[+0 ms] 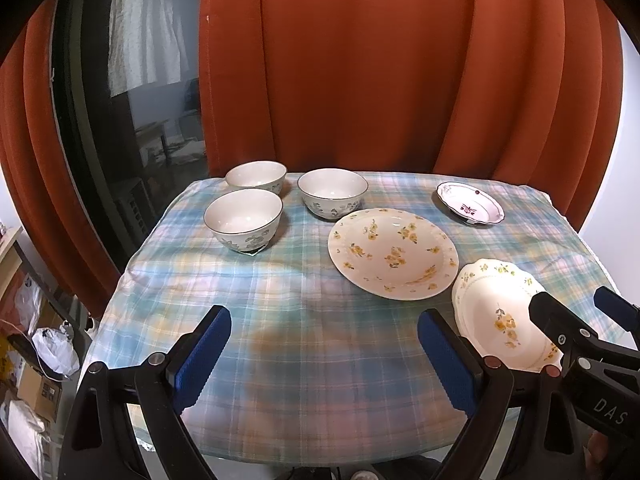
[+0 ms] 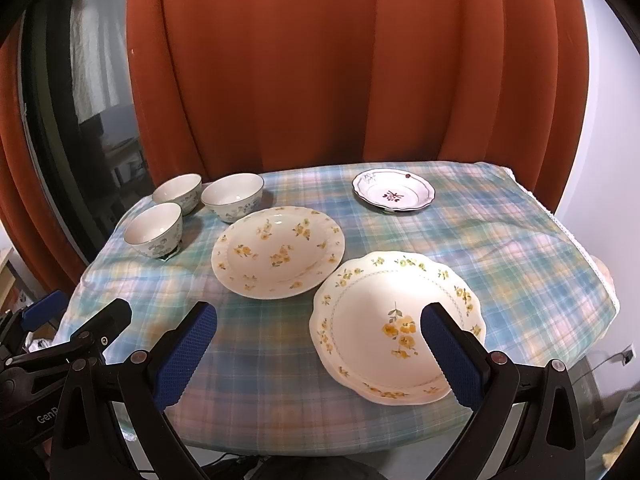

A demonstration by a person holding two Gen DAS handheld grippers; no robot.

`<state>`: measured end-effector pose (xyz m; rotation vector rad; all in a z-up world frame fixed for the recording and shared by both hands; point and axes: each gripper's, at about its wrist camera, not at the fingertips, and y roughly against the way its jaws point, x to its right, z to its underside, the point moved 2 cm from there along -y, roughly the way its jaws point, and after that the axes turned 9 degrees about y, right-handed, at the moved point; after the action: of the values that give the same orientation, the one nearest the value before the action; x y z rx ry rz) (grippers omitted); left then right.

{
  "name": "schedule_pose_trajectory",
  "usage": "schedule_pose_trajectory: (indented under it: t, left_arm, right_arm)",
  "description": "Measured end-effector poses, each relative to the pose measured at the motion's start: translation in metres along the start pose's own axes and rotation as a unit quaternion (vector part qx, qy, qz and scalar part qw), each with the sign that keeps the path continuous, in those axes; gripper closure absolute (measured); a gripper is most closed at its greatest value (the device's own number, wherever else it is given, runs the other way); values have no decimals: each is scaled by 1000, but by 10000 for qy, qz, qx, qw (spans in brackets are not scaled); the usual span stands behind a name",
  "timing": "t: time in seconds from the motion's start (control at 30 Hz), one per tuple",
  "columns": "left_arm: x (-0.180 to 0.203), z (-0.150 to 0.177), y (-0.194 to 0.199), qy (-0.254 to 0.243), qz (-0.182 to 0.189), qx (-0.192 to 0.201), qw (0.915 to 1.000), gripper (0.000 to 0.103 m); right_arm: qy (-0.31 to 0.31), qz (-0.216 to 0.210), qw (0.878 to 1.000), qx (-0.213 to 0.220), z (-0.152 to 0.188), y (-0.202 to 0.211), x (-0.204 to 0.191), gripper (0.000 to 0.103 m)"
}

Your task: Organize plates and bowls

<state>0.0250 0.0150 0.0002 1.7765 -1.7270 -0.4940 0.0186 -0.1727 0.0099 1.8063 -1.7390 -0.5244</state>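
A home room, shown by a bench draped in a plaid cloth (image 1: 304, 312), floor-length rust curtains (image 1: 360, 72) hung behind it, a dark window (image 1: 132, 92), boxes and bags (image 1: 36, 352) piled alongside

In the left wrist view, the right gripper (image 1: 576, 312) covers the right rim of the scalloped plate (image 1: 492, 312) before us. The print on the small far plate (image 2: 394, 192) is too small for us to read. The table (image 2: 280, 420) runs behind both grippers' bodies at the near edge.
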Motion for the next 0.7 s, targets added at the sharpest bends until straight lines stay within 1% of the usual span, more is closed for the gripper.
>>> schedule_pose_trajectory:
  t: [0.33, 0.7]
  left_arm:
    - [-3, -2, 2, 8, -12, 17, 10000, 8]
    - [-7, -6, 5, -70, 49, 136, 9999, 8]
  right_arm:
    - [12, 2, 10000, 0, -1, 2, -3, 0]
    - [-26, 77, 10000, 48, -1, 6, -6, 0]
